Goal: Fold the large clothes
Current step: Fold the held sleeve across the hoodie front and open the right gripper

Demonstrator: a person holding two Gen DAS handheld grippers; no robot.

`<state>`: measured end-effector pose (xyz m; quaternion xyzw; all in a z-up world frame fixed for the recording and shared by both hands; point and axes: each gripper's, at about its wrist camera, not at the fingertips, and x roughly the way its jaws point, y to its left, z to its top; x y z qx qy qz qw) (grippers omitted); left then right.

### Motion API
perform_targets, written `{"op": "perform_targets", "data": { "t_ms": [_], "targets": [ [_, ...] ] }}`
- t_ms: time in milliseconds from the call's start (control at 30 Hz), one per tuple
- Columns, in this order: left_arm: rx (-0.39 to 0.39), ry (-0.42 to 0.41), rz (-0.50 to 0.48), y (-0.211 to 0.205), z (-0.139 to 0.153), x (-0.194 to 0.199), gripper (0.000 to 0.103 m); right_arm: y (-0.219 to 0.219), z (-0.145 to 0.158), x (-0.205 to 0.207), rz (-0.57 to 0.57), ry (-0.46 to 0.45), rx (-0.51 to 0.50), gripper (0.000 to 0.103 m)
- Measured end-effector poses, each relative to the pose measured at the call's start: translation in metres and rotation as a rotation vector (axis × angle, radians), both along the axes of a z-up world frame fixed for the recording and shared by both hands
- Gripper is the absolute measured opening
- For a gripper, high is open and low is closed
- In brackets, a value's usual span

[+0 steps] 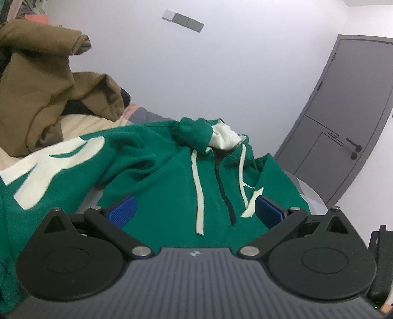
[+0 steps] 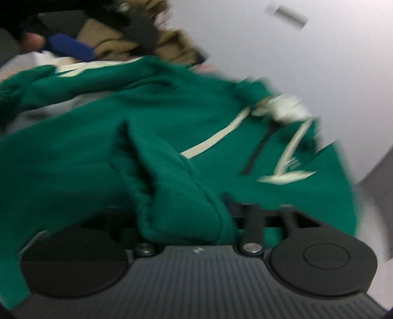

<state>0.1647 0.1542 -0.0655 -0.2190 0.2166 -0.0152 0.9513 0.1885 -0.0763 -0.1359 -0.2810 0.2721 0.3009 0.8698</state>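
The left gripper [image 1: 195, 209] points forward and a little downward over the front of a green hoodie [image 1: 167, 171]. Its two blue pads [image 1: 122, 211] stand wide apart, one on each side of the view, and nothing lies between them; the cloth seen in the gap is the hoodie's chest below, not something gripped. Between the pads run a cream drawstring [image 1: 198, 191] and the dark zip [image 1: 224, 193] of the hoodie, with a second drawstring to the right of the zip.

The right gripper [image 2: 196, 216] tilts down more steeply and sits low against the same hoodie [image 2: 221, 122]. That view is blurred. A thick fold of green cloth [image 2: 176, 196] with a ribbed edge drapes over the front of the tool, covering the left finger and most of the space where the pads would be. The black linkage on the right side shows, but the pads themselves are hidden, so whether they press on the fold cannot be told.

The hoodie lies spread on a bed, front side up, its hood [image 1: 196, 132] bunched at the far end with the cream lining [image 1: 224, 137] turned out. One sleeve with large cream markings [image 1: 49, 166] stretches off to the left. Behind it a heap of brown clothing [image 1: 44, 93] rises against a white wall [image 1: 221, 73]. A grey door [image 1: 343, 122] with a dark handle stands to the right, and a grey switch plate [image 1: 183, 19] is mounted high on the wall.
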Motion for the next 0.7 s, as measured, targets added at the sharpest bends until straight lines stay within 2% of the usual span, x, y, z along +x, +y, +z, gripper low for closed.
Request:
{"op": "perform_targets", "data": {
  "t_ms": [33, 200, 333, 467, 567, 700],
  "targets": [
    [0.000, 0.000, -0.002, -0.001, -0.001, 0.001, 0.103, -0.001, 0.002, -0.002, 0.020, 0.031, 0.025, 0.080],
    [-0.004, 0.019, -0.013, -0.006, -0.005, 0.007, 0.103, -0.020, 0.015, -0.027, 0.120, 0.104, 0.118, 0.082],
    [-0.002, 0.024, -0.021, -0.013, -0.004, 0.006, 0.103, -0.037, 0.025, -0.042, 0.124, 0.101, 0.213, 0.082],
    [-0.004, 0.034, -0.050, -0.023, -0.005, 0.005, 0.103, -0.061, 0.031, -0.039, 0.023, 0.087, 0.246, 0.082],
    [-0.012, 0.035, -0.110, -0.034, -0.005, 0.006, 0.103, -0.079, 0.033, -0.027, -0.062, 0.091, 0.312, 0.081],
    [0.034, 0.057, -0.179, -0.056, -0.013, 0.011, 0.102, -0.094, 0.024, -0.005, -0.169, 0.131, 0.395, 0.081]
  ]
}}
